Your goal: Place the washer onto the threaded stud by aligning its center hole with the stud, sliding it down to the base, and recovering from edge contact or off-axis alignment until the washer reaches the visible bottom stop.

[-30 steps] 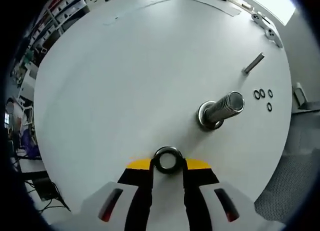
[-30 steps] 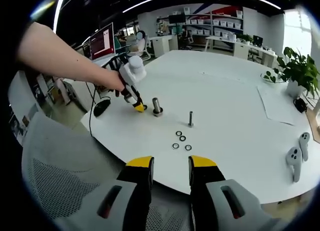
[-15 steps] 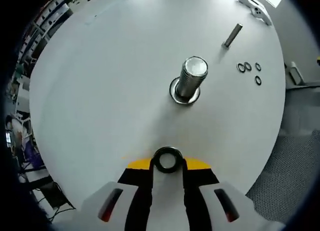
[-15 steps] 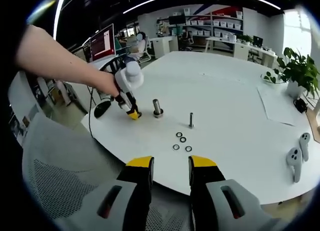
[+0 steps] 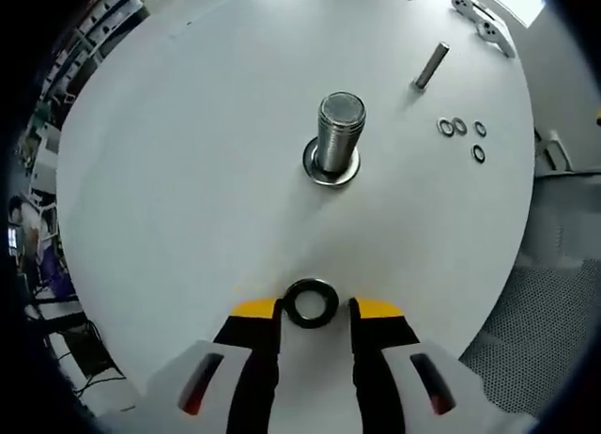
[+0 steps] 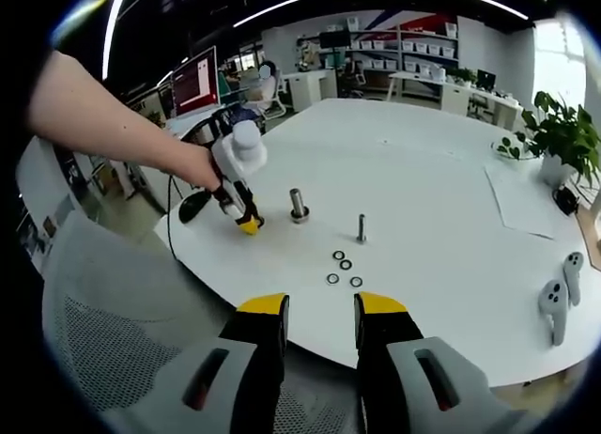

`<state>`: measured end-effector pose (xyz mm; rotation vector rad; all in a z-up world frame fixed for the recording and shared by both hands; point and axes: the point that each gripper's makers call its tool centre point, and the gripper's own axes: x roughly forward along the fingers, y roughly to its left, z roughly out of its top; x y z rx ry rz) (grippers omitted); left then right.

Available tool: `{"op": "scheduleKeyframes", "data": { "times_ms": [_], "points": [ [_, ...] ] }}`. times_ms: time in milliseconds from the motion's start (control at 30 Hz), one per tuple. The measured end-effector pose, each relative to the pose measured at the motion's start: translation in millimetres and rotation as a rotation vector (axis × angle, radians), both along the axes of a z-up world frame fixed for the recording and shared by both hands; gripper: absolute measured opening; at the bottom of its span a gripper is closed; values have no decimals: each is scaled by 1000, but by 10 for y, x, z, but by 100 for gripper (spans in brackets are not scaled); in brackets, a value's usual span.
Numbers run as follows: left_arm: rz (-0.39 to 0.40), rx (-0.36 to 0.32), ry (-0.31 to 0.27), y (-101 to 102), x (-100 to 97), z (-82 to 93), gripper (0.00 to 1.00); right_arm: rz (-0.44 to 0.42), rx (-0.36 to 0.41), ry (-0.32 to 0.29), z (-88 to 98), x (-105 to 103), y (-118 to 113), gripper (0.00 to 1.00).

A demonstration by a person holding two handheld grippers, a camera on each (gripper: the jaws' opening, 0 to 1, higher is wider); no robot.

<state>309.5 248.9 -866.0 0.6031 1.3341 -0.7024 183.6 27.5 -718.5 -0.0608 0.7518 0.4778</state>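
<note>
Left gripper [image 5: 314, 307] pinches the washer [image 5: 311, 302] short of the threaded stud [image 5: 338, 136]; right gripper [image 6: 320, 307] stands slightly open, empty. We judge the approach underway; next, centre hole over stud.

I count five washers in all: one black washer [image 5: 311, 302] between my left claw's tips, and four loose washers [image 5: 459, 133] lying on the white table [image 5: 188, 171]. There are two studs, a thick threaded stud [image 5: 339, 135] and a thin stud [image 5: 430, 66] (both upright). Two white controllers [image 6: 556, 298] lie near the table's edge, and one potted plant [image 6: 561, 133].
</note>
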Motion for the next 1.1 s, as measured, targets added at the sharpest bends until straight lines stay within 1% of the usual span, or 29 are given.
{"op": "scheduleKeyframes", "data": {
  "times_ms": [100, 200, 533, 700, 867, 1100],
  "points": [
    [35, -2, -4, 9, 19, -5, 25, 2, -1, 0, 1, 1, 3, 30],
    [40, -7, -9, 17, 37, -9, 21, 0, 1, 0, 2, -1, 2, 30],
    [41, 0, -9, 9, 27, 2, 20, -3, -3, 0, 1, -2, -7, 30],
    [26, -3, -5, 14, 31, -4, 20, -7, -9, -5, 5, 4, -20, 30],
    [-21, 7, 0, 13, 33, -12, 22, -2, -10, -5, 5, 0, -9, 30],
    [-35, -20, -15, 27, 24, -6, 22, 0, -13, -6, 6, 4, -4, 30]
  ]
}}
